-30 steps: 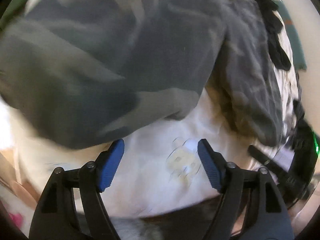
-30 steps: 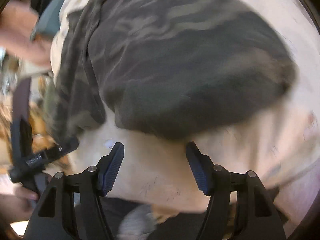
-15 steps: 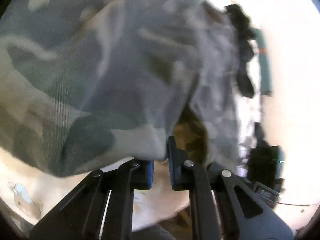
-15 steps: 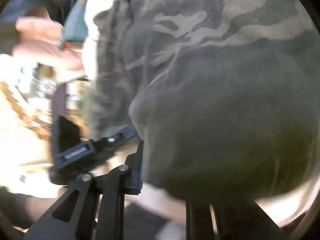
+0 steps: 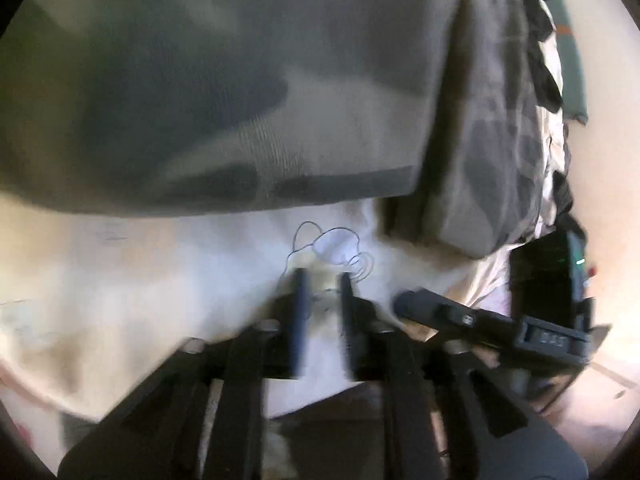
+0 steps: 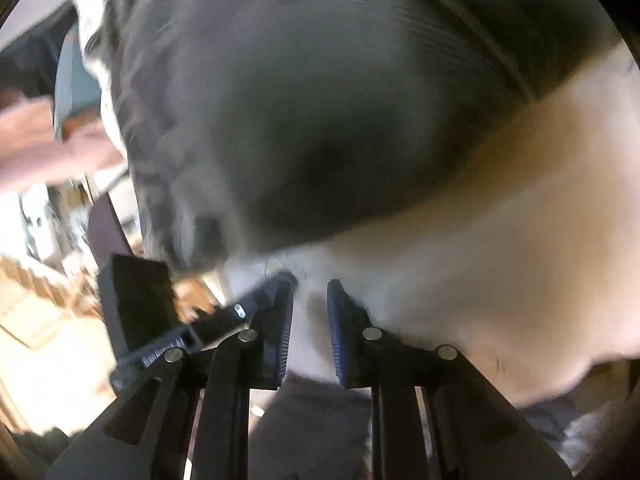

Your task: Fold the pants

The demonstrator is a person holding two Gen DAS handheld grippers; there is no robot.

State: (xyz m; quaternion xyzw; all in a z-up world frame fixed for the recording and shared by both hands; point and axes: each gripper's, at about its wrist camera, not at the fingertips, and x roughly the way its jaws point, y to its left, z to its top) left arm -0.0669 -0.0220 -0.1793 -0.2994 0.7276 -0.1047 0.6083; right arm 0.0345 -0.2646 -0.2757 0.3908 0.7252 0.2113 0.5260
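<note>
You've got a white sheet [image 5: 168, 280] w/ a little squiggly drawing [image 5: 332, 248] on it, a teal thing [image 5: 572, 64] far right, and black clothes [image 5: 540, 40] beside it.

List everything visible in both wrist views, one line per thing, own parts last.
camouflage pants: one, grey-green, lying across the upper part of both views on the sheet.
sheet: one, cream-white with a faint printed figure, spread under the pants.
black garment: one, along the right edge of the left wrist view, behind the pants.
teal item: one, far right of the left wrist view; too blurred to name.
left gripper: one, black with blue pads, jaws opening, nothing between them, over bare sheet.
right gripper: one, black with blue pads, narrow gap, nothing between the pads, over sheet at the pants' edge.
</note>
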